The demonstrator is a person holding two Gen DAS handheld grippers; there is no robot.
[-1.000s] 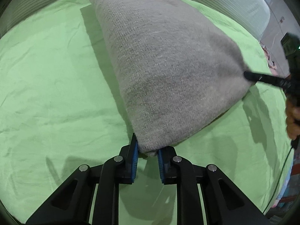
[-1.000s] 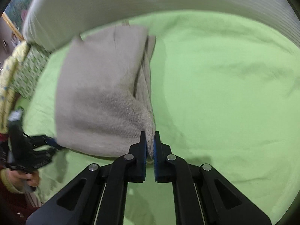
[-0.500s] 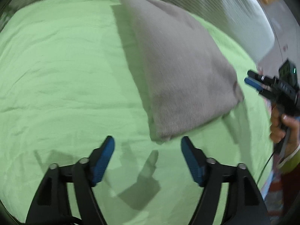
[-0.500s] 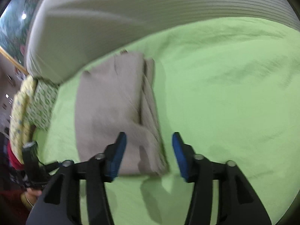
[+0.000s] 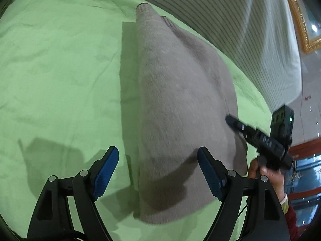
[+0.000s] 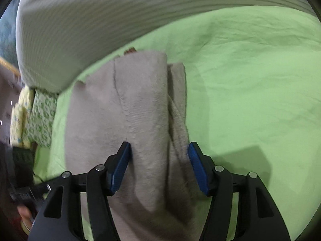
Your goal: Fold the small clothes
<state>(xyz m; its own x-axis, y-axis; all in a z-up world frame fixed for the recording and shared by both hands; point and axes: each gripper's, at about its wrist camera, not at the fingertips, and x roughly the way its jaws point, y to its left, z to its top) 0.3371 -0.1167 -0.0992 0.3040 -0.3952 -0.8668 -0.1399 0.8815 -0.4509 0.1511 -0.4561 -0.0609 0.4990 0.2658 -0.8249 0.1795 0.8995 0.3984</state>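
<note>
A grey knitted garment lies folded lengthwise on the green sheet. My left gripper hovers over its near end with jaws opening wide and no pad touching the cloth. In the right wrist view the same garment runs away from me, its folded layers stacked along the right side. My right gripper hangs above it, jaws opening, blue pads apart and nothing pinched. The right gripper also shows at the garment's right edge in the left wrist view, carried by a hand.
A striped grey-white duvet is bunched along the far side of the bed. A patterned yellow-green pillow lies at the left edge in the right wrist view. A gold picture frame and shiny floor lie beyond the bed.
Both grippers let go of the garment's corners and spread their jaws. The cloth dropped flat onto the sheet, and both grippers shifted over it.
</note>
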